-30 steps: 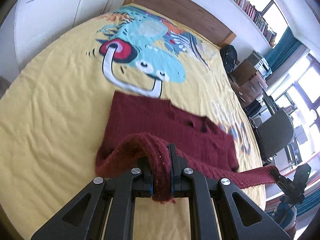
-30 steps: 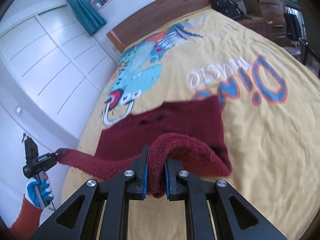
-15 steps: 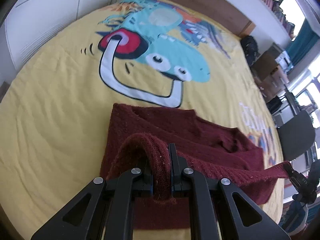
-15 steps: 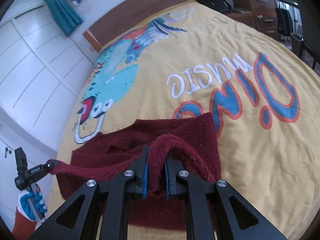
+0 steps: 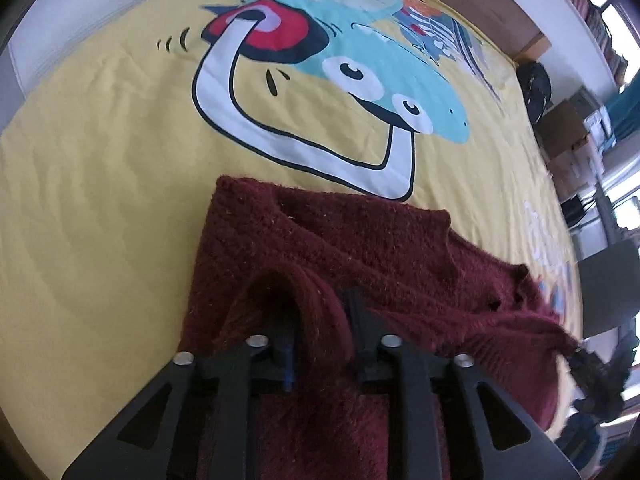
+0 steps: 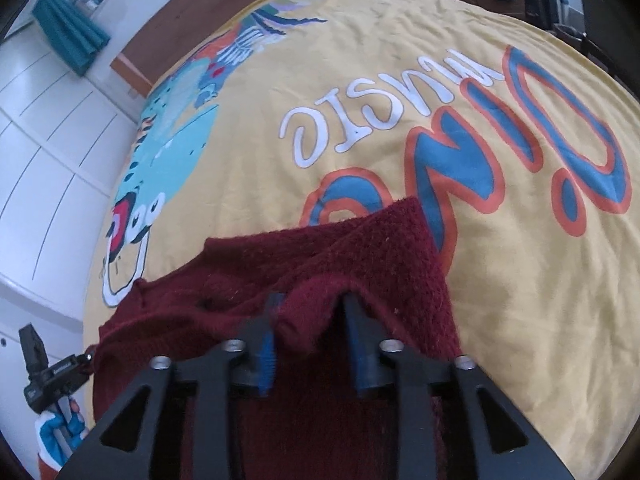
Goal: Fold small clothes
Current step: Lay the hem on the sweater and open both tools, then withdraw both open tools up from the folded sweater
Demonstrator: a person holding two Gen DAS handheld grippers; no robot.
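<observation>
A maroon knitted sweater (image 5: 360, 248) lies folded on the yellow cartoon bedspread (image 5: 100, 200). My left gripper (image 5: 320, 320) is low over its near left edge. Its jaws are opening, and a hump of the knit still stands between them and drapes over the left finger. In the right wrist view my right gripper (image 6: 308, 316) is at the sweater's (image 6: 380, 248) near right edge. Its jaws are opening too; a loose fold sags between the blue pads, clear of the right one. The left gripper (image 6: 52, 372) and a gloved hand (image 6: 60, 428) show at the lower left.
The bedspread (image 6: 520, 320) stretches far beyond the sweater, up to a wooden headboard (image 5: 500, 12). White wardrobe doors (image 6: 48, 140) line the left side. A black bag (image 5: 534, 80), wooden drawers (image 5: 568, 120) and a dark chair (image 5: 608, 288) stand past the bed's right edge.
Both grippers came down and forward, laying the sweater's held edge over its far half. Both jaws went from shut on the knit to parted.
</observation>
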